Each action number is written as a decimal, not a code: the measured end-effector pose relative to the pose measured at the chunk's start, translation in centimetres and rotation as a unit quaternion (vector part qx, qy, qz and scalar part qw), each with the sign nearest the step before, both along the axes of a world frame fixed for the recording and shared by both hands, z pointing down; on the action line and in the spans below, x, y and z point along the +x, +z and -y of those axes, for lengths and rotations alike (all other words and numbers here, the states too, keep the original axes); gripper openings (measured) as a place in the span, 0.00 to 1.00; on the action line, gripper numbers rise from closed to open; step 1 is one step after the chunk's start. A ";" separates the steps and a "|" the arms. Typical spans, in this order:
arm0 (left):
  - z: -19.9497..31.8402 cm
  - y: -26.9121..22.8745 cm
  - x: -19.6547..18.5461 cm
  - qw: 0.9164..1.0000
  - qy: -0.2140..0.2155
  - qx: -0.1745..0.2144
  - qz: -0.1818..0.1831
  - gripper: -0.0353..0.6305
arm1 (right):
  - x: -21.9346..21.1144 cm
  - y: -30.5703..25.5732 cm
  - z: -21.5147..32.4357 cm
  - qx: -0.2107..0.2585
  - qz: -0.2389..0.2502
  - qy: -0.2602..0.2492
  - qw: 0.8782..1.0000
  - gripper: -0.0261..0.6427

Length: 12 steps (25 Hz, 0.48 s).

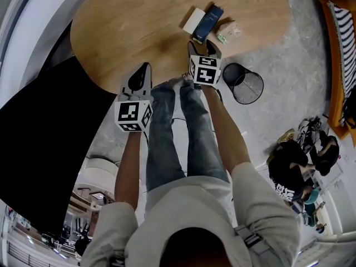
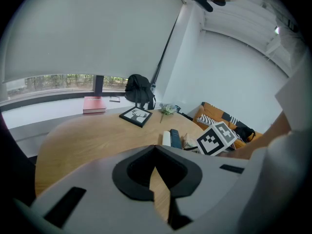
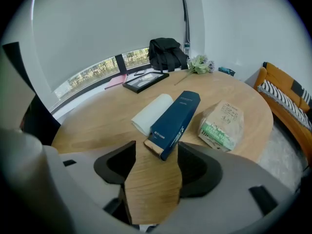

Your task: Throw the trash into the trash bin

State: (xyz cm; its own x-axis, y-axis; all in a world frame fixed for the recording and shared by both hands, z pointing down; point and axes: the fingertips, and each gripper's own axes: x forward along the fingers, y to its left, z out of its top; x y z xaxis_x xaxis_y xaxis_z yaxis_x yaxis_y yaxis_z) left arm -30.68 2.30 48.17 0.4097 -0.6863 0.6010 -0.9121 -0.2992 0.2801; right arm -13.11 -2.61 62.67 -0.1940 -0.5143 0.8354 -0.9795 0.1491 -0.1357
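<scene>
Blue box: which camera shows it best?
The right gripper view: the blue box lies close and large, its near end and print visible. The head view shows it small from above, between a white roll and a paper bag. The left gripper view catches only a small, distant part.

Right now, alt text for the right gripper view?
The right gripper, jaws apart, hangs over a wooden table, with the near end of a dark blue box at the gap between its tips. A white roll lies left of the box, a paper bag right.
</scene>
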 end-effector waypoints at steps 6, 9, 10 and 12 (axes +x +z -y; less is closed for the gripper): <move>-0.3 0.4 -0.5 1.000 -0.002 -0.010 0.000 0.08 | -0.3 1.1 1.2 -0.021 -0.013 0.024 0.999 0.44; -0.1 0.4 -0.9 1.000 -0.002 -0.011 0.001 0.08 | -0.2 1.6 1.9 -0.029 -0.016 0.036 0.999 0.44; -0.1 0.4 -1.0 1.000 -0.002 -0.011 0.002 0.08 | -0.1 1.6 2.1 -0.030 -0.015 0.044 0.998 0.44; -0.1 0.4 -1.3 1.000 -0.002 -0.012 0.004 0.08 | 0.1 1.4 2.4 -0.031 -0.006 0.067 0.997 0.44</move>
State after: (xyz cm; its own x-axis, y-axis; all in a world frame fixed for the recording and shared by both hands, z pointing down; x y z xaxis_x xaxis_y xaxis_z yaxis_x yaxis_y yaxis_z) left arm -31.94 2.42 48.57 0.4031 -0.6733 0.6198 -0.9151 -0.2895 0.2806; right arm -13.03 -5.02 64.07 -0.1169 -0.4813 0.8687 -0.9917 0.0091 -0.1284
